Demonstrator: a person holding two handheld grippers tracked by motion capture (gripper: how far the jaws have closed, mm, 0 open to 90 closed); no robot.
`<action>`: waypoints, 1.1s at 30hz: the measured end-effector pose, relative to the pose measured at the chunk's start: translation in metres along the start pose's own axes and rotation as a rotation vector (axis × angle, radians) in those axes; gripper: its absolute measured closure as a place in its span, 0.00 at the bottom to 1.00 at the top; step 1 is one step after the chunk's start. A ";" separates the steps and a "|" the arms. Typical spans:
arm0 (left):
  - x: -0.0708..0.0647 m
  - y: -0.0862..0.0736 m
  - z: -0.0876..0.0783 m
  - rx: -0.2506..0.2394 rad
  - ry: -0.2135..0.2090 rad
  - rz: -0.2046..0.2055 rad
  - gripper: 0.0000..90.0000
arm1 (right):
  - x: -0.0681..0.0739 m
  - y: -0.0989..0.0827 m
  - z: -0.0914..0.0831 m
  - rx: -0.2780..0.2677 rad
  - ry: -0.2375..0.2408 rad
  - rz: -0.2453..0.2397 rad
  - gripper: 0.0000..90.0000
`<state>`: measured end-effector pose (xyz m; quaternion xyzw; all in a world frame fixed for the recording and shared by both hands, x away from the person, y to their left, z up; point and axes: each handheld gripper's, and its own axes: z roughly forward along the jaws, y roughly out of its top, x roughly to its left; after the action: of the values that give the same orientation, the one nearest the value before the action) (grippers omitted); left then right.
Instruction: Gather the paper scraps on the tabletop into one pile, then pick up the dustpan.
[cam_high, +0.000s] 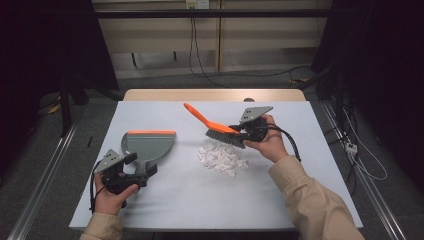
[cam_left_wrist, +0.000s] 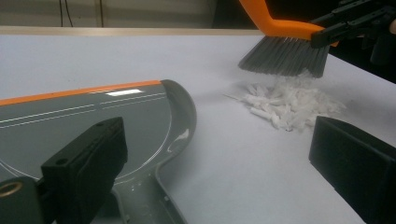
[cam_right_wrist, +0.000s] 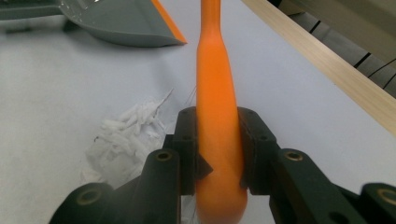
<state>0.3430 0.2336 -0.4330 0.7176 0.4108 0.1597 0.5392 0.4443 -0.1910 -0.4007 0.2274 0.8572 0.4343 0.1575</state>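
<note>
1. The right gripper (cam_high: 243, 131) is clamped on the brush (cam_high: 220, 130): in the right gripper view both pads squeeze the orange back of the brush (cam_right_wrist: 218, 140) from either side, so the head can be steered without twisting.
2. The brush hangs with its grey bristles (cam_left_wrist: 282, 57) down, at the far edge of the scraps (cam_high: 221, 157). The handle slants up and away from the scraps. That placing looks meant for a stroke that drags the scraps toward the dustpan (cam_high: 147, 145).
3. The dustpan lies flat on the table (cam_high: 200, 200), left of the scraps and apart from them. Its orange lip (cam_high: 151, 132) is on the far side, so its mouth is not yet turned to the scraps.
4. The left gripper (cam_high: 134, 172) sits at the dustpan's handle (cam_left_wrist: 154, 200). In the left gripper view the jaws stand wide apart, one over the pan, one over bare table beside the handle; the gripper is open and holds nothing.
5. The likely reason: it waits there to take the handle and steady or turn the dustpan.
6. The scraps, a loose white heap, lie near the table's middle, between dustpan and brush.
7. No brand, label or writing can be read on any of them.
</note>
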 end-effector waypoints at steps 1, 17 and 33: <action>0.000 0.000 -0.001 0.001 0.002 0.000 0.05 | 0.000 0.000 0.000 0.000 0.001 0.006 0.79; 0.002 -0.004 -0.008 0.035 0.069 -0.036 0.05 | -0.001 -0.007 -0.010 -0.024 -0.023 0.076 0.79; 0.006 -0.013 -0.005 0.151 0.196 -0.065 0.10 | 0.005 -0.016 -0.016 -0.035 -0.050 0.115 0.79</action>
<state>0.3376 0.2426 -0.4439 0.7234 0.4955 0.1802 0.4457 0.4280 -0.2075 -0.4046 0.2841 0.8308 0.4519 0.1577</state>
